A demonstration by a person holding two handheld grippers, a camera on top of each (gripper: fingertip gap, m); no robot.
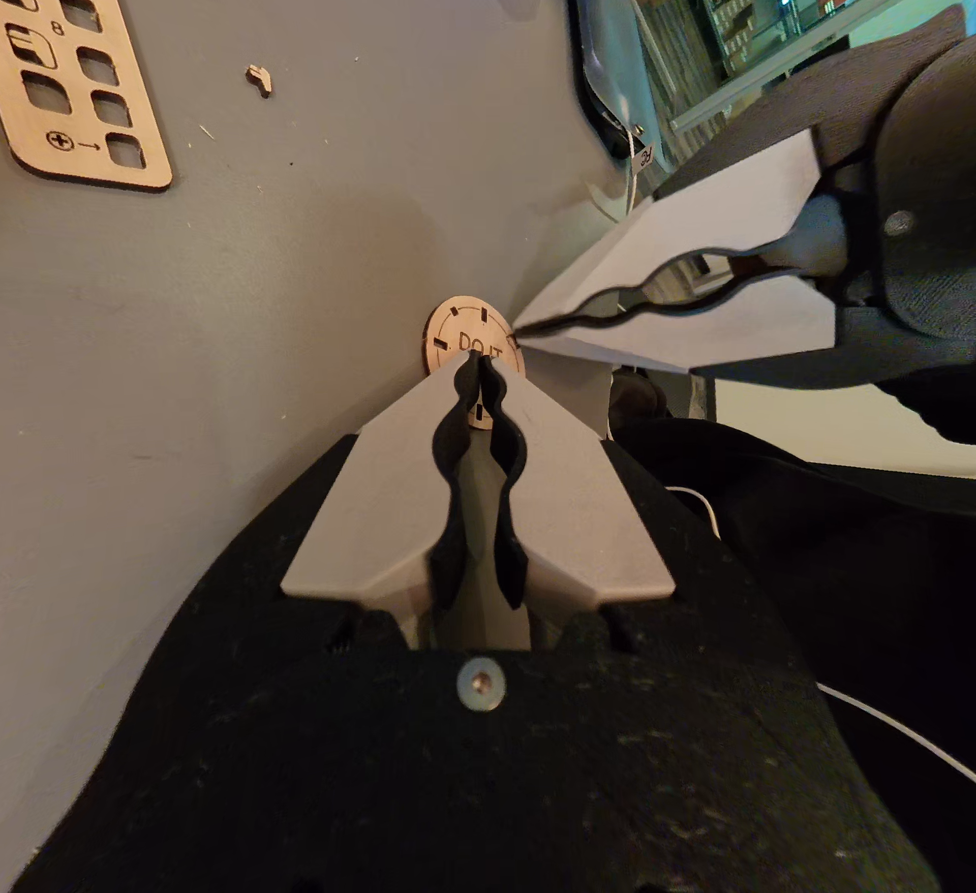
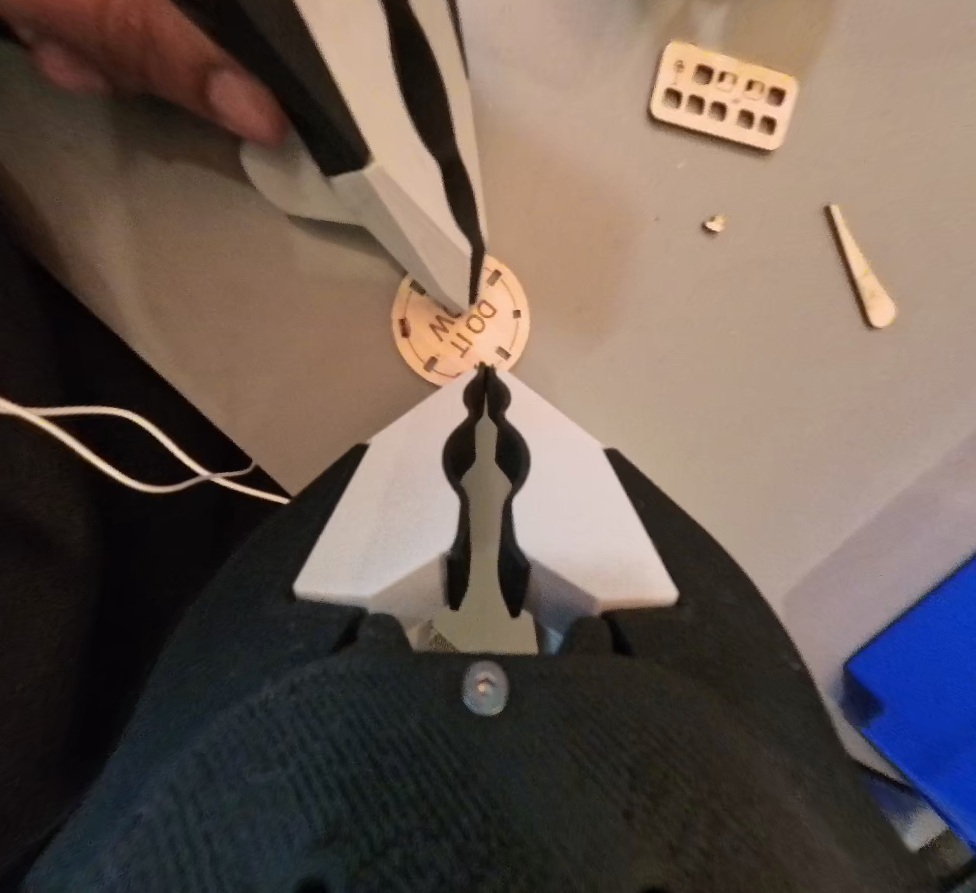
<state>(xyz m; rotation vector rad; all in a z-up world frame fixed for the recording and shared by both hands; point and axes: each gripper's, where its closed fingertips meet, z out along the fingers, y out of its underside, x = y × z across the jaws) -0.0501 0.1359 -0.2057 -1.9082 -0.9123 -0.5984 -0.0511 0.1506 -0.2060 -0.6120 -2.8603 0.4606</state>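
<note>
A round wooden disc [image 1: 459, 334] with slots around its rim and engraved writing lies on the grey table [image 1: 317, 181]. My left gripper [image 1: 478, 353] is shut, with its tips resting on the disc's face. It also shows in the right wrist view [image 2: 470, 294], coming down from above onto the disc [image 2: 475, 334]. My right gripper [image 2: 486, 367] is shut, with its tips at the disc's near rim by a slot. In the left wrist view it [image 1: 515, 337] comes in from the right and meets the disc's edge. I see nothing between either pair of pads.
A wooden panel with square cut-outs [image 2: 723, 102] lies farther off, also in the left wrist view [image 1: 79, 59]. A small wooden piece [image 2: 714, 223] and a wooden stick [image 2: 861, 265] lie beside it. A blue box [image 2: 919, 698] stands at the right. A hand [image 2: 132, 49] holds the left gripper. The tips of both grippers are at nearly the same place. Left tips and right tips are each some 10 cm from the small wooden piece [image 2: 714, 223].
</note>
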